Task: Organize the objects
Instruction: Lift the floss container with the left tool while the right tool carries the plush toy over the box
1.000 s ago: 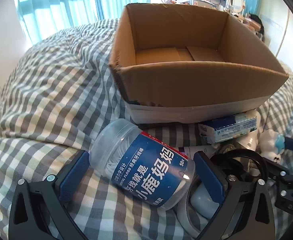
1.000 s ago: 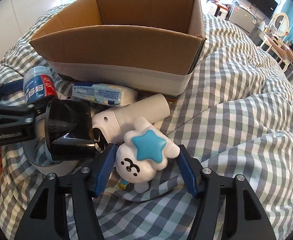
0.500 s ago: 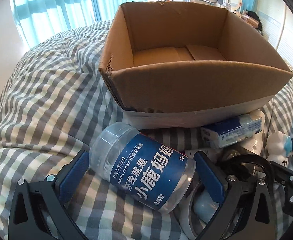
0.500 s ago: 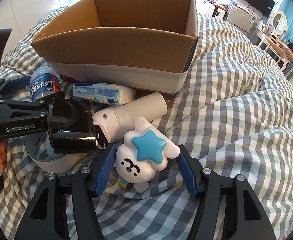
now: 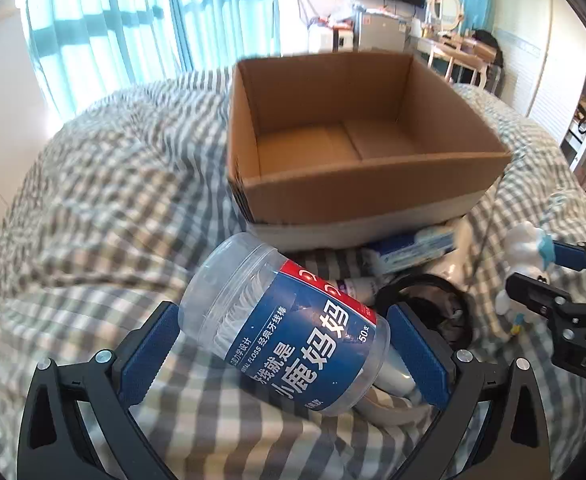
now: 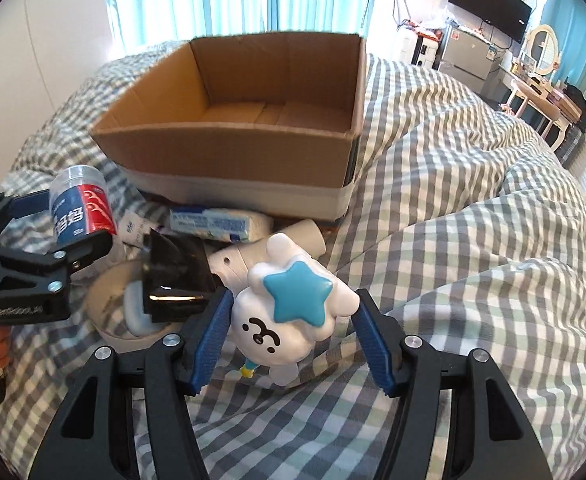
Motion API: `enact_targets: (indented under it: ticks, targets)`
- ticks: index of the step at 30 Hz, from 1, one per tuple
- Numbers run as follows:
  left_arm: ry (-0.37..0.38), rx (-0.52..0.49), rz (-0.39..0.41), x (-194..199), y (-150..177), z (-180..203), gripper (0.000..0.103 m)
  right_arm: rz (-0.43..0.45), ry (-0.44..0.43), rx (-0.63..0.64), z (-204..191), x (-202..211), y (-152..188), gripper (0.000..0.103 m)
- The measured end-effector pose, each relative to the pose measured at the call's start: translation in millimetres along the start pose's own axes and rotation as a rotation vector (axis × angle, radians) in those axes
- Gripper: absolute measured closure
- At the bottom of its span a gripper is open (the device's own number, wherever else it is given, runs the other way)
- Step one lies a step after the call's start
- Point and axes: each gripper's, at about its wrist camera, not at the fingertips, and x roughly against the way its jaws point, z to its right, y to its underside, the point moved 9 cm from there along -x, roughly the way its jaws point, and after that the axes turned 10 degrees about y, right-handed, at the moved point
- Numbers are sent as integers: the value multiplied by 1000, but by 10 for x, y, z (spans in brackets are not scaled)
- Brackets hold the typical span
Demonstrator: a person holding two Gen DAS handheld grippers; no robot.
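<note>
Left wrist view: left hand-held gripper clamped across the floss jar, low centre of frame, clear of the checked bed. Right hand-held gripper clamped on the star toy, lower centre. Both loads face the empty cardboard box at upper centre, presumably the destination.
</note>
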Motion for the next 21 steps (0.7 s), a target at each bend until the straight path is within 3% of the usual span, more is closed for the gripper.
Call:
enact_targets:
  ticks: [4, 7, 8, 13, 21]
  targets:
    - [-1, 13, 40, 195, -145, -99, 0, 41, -11, -8, -38, 187, -86, 42]
    - [2, 51, 65, 477, -149, -30, 0, 79, -21, -8, -69, 331, -134, 42]
    - [6, 58, 79, 516, -81, 130, 0, 89, -24, -6, -75, 380, -154, 42]
    - [14, 81, 138, 655, -195, 161, 0, 129, -14, 25, -139, 610, -283, 42]
    - [40, 63, 236, 982, -644, 172, 0, 212, -4, 32, -157, 961, -691, 42]
